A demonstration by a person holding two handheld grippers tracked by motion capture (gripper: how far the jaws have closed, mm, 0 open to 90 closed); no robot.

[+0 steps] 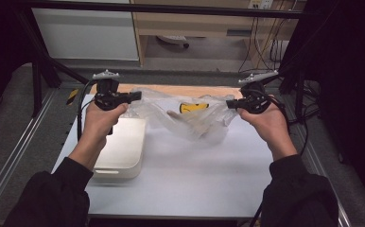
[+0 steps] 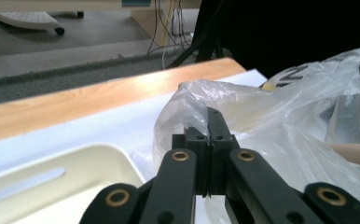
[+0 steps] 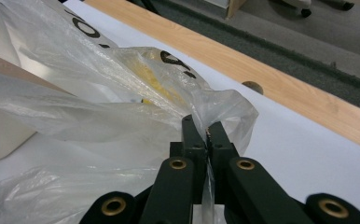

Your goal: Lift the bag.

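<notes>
A clear plastic bag (image 1: 185, 116) with a yellow and black print hangs stretched between my two grippers above the white table (image 1: 185, 179). My left gripper (image 1: 135, 96) is shut on the bag's left edge (image 2: 187, 105); its own view shows the jaws pressed together on the film (image 2: 209, 122). My right gripper (image 1: 230, 103) is shut on the bag's right edge (image 3: 225, 107), film pinched between its jaws (image 3: 205, 128). A pale wooden stick-like thing (image 1: 183, 117) lies inside the bag (image 3: 75, 107).
A cream plastic tray (image 1: 121, 149) sits on the table's left, under my left hand; its rim (image 2: 99, 156) is below the left gripper. A wooden strip (image 1: 180, 89) runs along the table's far edge. Beyond are cables, a cabinet and dark frame posts.
</notes>
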